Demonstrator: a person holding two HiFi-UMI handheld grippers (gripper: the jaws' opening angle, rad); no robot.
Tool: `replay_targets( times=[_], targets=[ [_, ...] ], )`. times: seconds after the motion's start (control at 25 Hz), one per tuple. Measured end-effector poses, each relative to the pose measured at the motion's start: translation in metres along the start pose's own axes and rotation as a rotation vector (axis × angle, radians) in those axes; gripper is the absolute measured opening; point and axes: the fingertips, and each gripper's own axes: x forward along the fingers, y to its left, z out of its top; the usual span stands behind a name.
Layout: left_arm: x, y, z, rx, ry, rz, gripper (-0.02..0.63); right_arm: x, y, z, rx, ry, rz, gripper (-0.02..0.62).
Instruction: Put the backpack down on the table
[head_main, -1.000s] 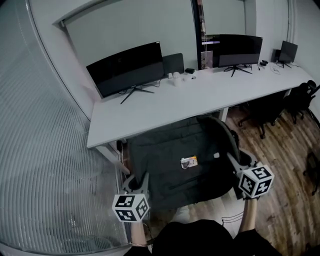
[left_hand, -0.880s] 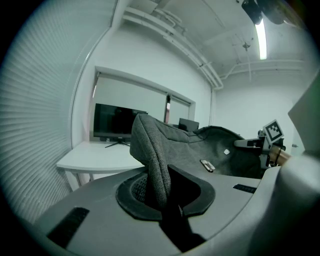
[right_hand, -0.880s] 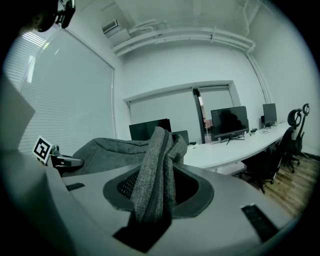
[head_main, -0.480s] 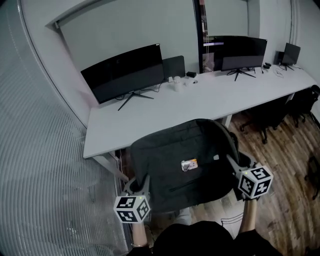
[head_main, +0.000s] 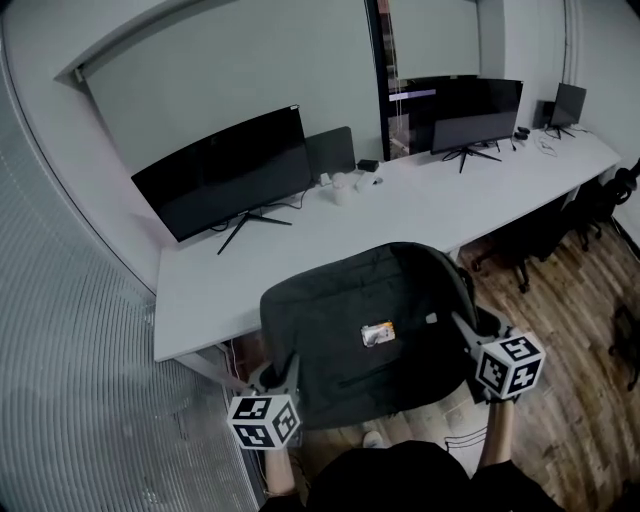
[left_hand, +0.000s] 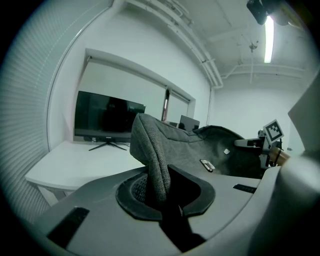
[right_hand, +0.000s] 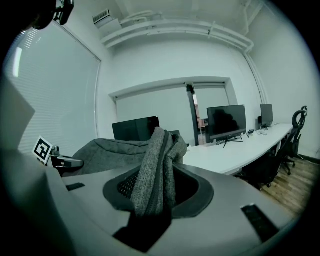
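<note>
A dark grey backpack (head_main: 345, 320) with a small tag (head_main: 378, 333) hangs flat between my two grippers, in the air in front of the white table (head_main: 230, 280). Its far edge overlaps the table's front edge in the head view. My left gripper (head_main: 278, 374) is shut on the near left edge of the backpack (left_hand: 150, 145), whose fabric is pinched between the pads. My right gripper (head_main: 463, 324) is shut on a thicker fold at the right side of the backpack (right_hand: 159, 160). Each gripper shows in the other's view: the right gripper (left_hand: 248, 143) and the left gripper (right_hand: 62, 161).
On the table stand a wide black monitor (head_main: 225, 175), a second monitor (head_main: 475, 103), a third monitor (head_main: 567, 102) farther right and some small white items (head_main: 345, 184). Black office chairs (head_main: 540, 225) stand on the wooden floor at right. A blind-covered glass wall (head_main: 70, 350) runs along the left.
Both grippers have carried the backpack forward toward the table. Its far edge, earlier short of the table's front edge, now overlaps it. Both grips are unchanged.
</note>
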Motion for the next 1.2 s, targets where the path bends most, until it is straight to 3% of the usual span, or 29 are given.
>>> replay_targets(
  times=[0.64, 1.2],
  targets=[
    [0.079, 0.023, 0.042, 0.052, 0.002, -0.085, 0.055, 0.049, -0.032, 0.022, 0.044, -0.041, -0.073, 0.127],
    [0.154, 0.056, 0.081, 0.031, 0.002, -0.054, 0.055, 0.139, -0.067, 0.060, 0.037, -0.032, -0.035, 0.127]
  ],
)
